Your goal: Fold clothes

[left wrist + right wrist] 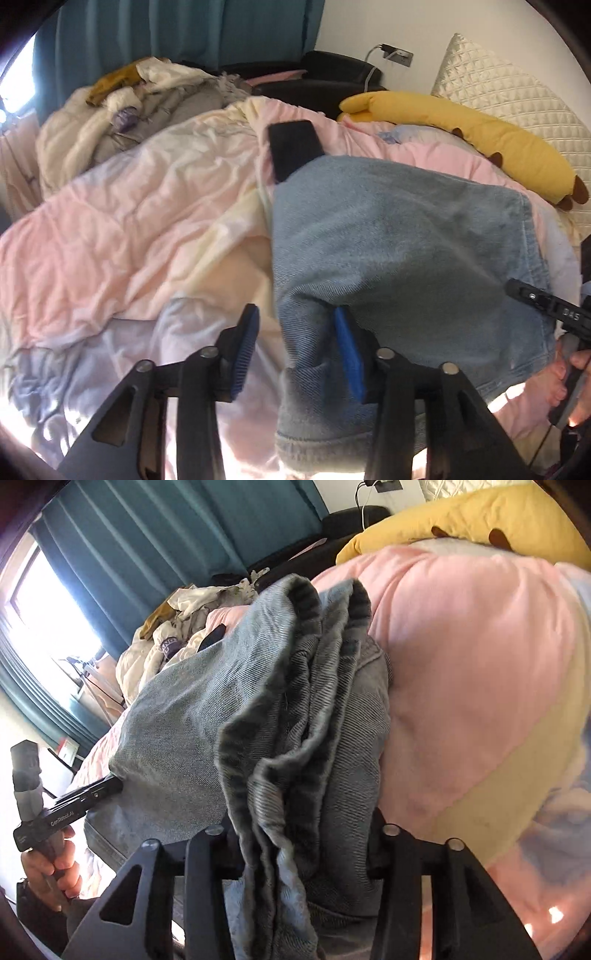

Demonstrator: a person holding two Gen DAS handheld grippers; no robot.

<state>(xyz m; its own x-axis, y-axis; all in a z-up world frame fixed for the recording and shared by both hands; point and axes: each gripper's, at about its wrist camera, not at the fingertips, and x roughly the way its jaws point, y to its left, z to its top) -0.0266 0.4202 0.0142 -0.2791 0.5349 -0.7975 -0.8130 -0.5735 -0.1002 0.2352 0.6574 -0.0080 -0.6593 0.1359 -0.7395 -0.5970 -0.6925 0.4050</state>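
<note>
Light blue denim jeans (399,243) lie folded on a pink and cream duvet (122,229). My left gripper (295,350) has its blue pads apart, with a fold of the denim's left edge lying between them against the right pad (349,354). In the right wrist view the jeans (288,731) are bunched in thick folds between the fingers of my right gripper (303,853); the pads are hidden by the cloth. The right gripper's body (554,306) shows at the jeans' right edge, and the left gripper's body (74,805) at their left edge.
A black phone (293,147) lies on the duvet just beyond the jeans. A yellow banana plush (480,136) and a quilted cream pillow (517,92) lie at the back right. A heap of pale clothes (122,110) sits at the back left by teal curtains (184,29).
</note>
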